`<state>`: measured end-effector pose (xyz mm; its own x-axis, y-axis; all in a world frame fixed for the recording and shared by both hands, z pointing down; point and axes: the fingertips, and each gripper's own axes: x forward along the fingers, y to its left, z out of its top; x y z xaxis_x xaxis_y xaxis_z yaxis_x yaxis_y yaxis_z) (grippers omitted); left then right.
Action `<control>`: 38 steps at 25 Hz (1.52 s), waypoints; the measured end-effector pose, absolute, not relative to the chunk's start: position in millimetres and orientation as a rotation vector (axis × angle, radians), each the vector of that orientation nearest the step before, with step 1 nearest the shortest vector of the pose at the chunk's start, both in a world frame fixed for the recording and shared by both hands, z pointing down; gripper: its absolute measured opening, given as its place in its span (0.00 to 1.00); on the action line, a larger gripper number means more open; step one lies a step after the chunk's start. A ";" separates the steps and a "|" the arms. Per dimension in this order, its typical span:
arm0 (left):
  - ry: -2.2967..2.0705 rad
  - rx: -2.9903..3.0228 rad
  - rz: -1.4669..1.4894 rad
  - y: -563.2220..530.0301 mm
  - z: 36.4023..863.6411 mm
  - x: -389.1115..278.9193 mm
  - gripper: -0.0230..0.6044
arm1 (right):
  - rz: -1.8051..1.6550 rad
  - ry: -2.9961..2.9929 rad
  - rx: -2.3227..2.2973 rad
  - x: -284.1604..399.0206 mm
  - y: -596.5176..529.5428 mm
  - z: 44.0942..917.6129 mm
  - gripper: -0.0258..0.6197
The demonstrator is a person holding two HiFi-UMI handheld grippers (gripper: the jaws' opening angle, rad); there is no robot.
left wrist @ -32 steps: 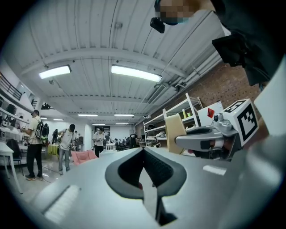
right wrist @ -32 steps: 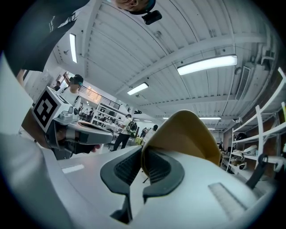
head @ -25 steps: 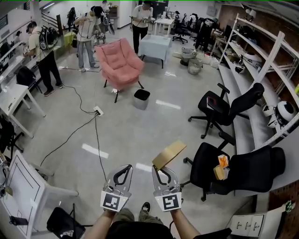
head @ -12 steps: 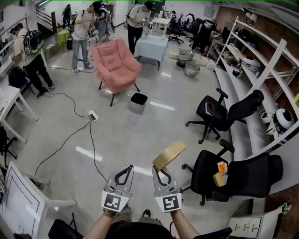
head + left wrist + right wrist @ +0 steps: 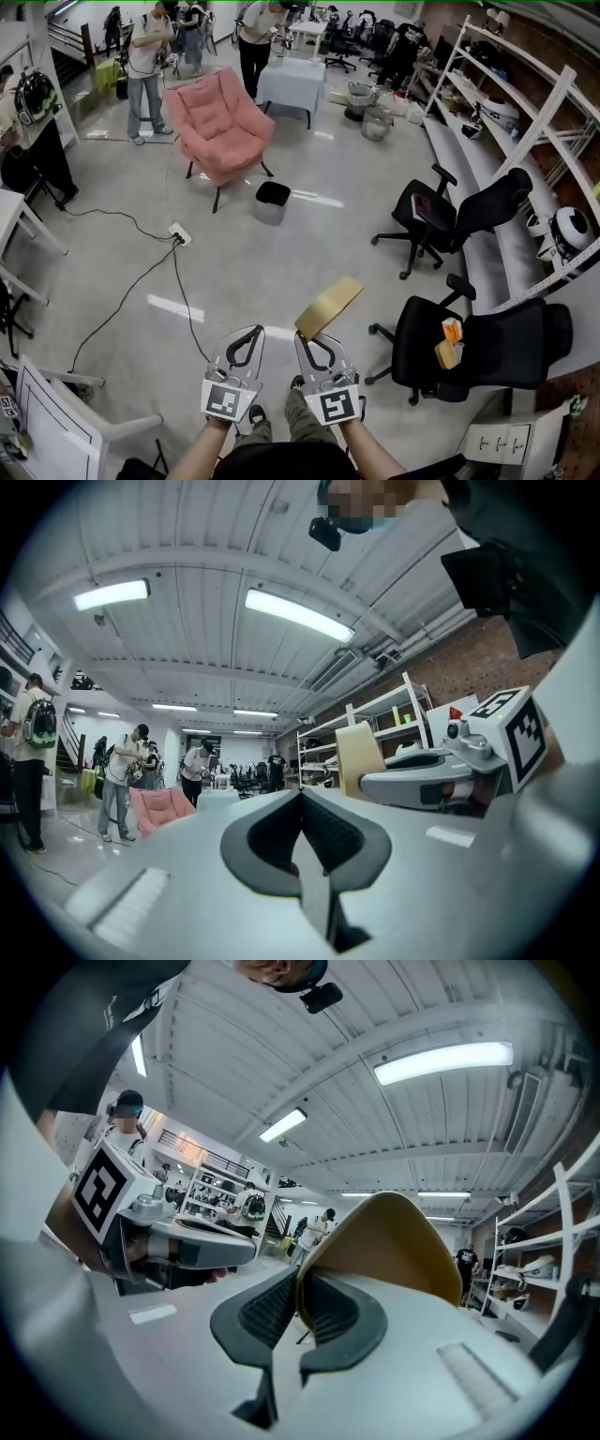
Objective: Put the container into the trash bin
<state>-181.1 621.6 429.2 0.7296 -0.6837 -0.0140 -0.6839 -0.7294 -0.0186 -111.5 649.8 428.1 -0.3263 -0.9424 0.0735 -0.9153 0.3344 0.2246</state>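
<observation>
Floor [image 5: 246, 272]: open up to trash bin [image 5: 272, 202]
Right gripper [image 5: 307, 337]: pinches tan container [image 5: 328, 307] rim
Left gripper [image 5: 251, 335]: clenched, empty
Bin: interior dark

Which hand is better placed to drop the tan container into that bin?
Right: the right tool grips the container; the left tool is shut and empty. The trash bin stands ahead.

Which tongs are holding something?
The right tongs: they pinch the tan container by its edge. The left tongs are shut with nothing between them.
</observation>
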 end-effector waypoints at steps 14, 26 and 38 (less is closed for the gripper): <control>1.196 -2.807 -0.047 501.1 417.2 -79.5 0.03 | -0.207 -2.496 1.673 -3.0 518.2 425.1 0.09; 1.184 -2.851 -0.035 380.2 430.9 -95.5 0.03 | -0.235 -2.386 1.725 0.0 402.9 425.2 0.09; 1.136 -2.915 -0.073 262.9 451.5 -111.4 0.03 | -0.214 -2.325 1.733 -19.5 295.9 440.4 0.09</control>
